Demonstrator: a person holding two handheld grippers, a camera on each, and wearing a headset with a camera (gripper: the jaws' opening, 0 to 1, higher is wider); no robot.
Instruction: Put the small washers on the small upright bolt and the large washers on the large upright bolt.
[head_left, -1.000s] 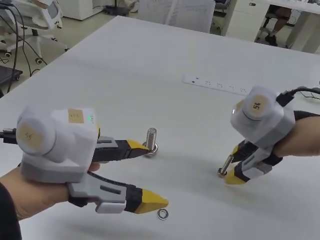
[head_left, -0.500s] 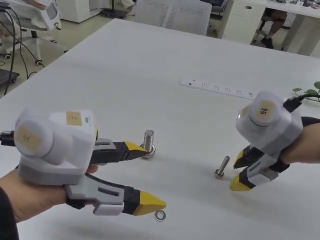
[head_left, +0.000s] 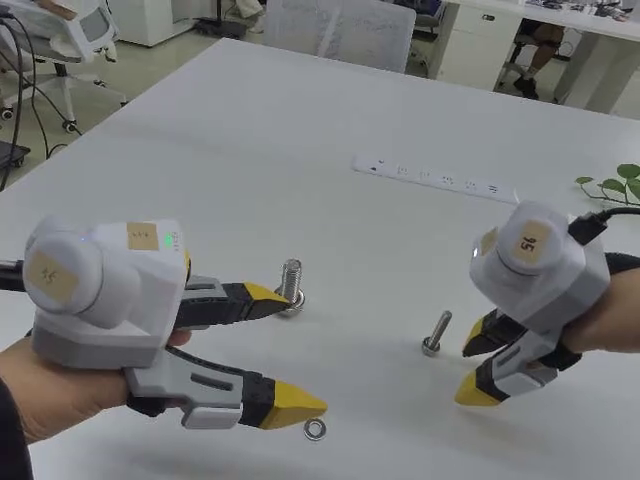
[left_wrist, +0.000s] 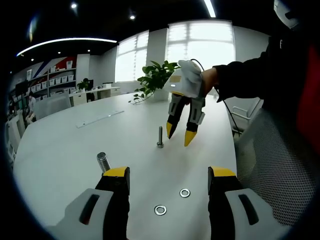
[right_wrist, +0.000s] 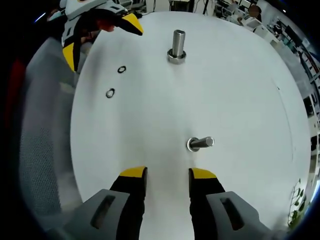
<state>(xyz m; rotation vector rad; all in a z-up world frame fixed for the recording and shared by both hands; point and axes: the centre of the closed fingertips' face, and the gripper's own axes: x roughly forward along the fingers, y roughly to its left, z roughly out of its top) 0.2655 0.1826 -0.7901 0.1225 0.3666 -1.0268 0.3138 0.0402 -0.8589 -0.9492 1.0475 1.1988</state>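
Withdrawn rightward from the small bolt at centre frame, the right claw is narrowly parted and empty. Left claw, lower left, gapes wide between large bolt and a washer on the bench.

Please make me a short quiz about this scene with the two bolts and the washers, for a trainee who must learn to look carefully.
1. True or false: the right gripper is shut on the small bolt.
2. How many loose washers lie on the table in the left gripper view? A) one B) two C) four
3. Complete: one jaw tip of the left gripper is close beside the ____ bolt.
Key: 1 false, its jaws are open and apart from that bolt; 2 B; 3 large, meaning the large bolt.
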